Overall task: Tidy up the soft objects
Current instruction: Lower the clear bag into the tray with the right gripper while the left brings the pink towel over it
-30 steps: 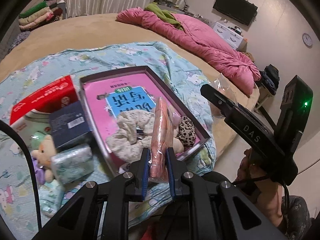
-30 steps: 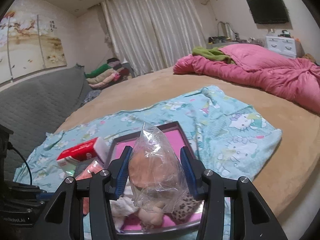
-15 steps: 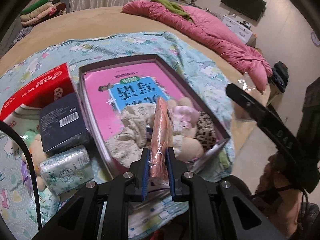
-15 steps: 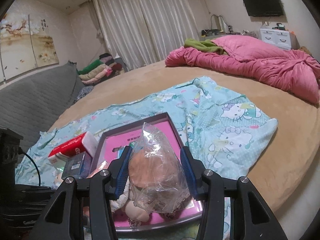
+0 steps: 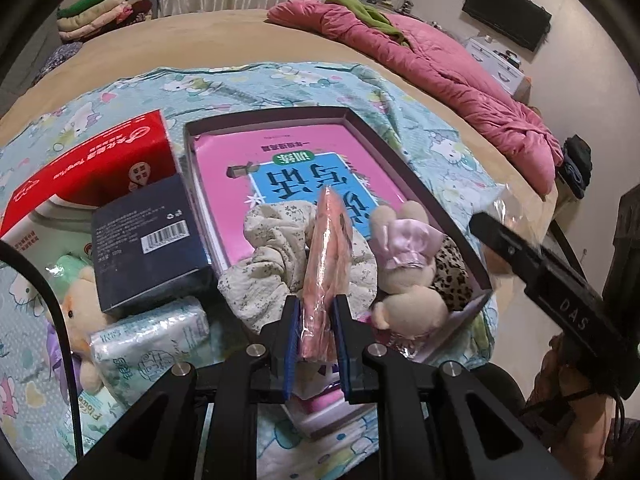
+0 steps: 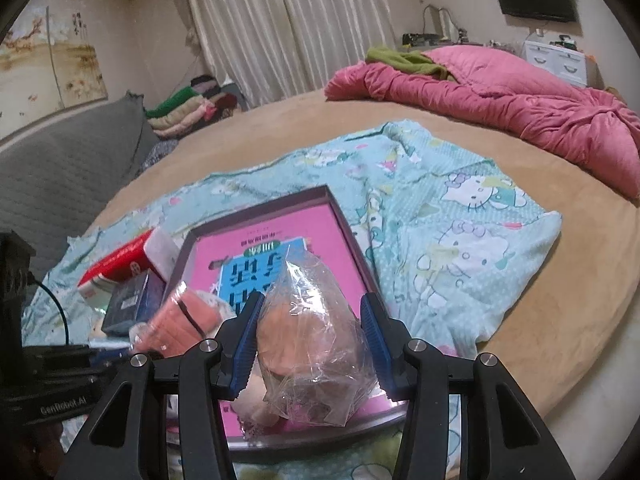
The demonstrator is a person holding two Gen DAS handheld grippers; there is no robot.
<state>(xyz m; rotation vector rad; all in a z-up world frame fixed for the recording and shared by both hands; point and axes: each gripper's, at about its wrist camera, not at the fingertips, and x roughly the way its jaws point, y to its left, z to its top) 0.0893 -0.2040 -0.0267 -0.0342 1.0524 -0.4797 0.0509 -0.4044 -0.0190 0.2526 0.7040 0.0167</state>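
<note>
Pinching a flat pink wrapped packet (image 5: 326, 264), the left gripper (image 5: 316, 334) is nearly closed, pads pressed on both faces; packet stands on edge over the near end of the tray (image 5: 420, 184). Right gripper (image 6: 312, 344), half spread, clamps a clear bag (image 6: 316, 332) with a tan soft item inside, above the tray's near edge. Just beyond in the tray: floral cloth (image 5: 272, 256), plush bunny (image 5: 404, 264). Left of the tray: dark box (image 5: 148, 240), red box (image 5: 96, 168). Farther back, pink quilt (image 6: 500, 92) on the bed (image 6: 580, 264).
</note>
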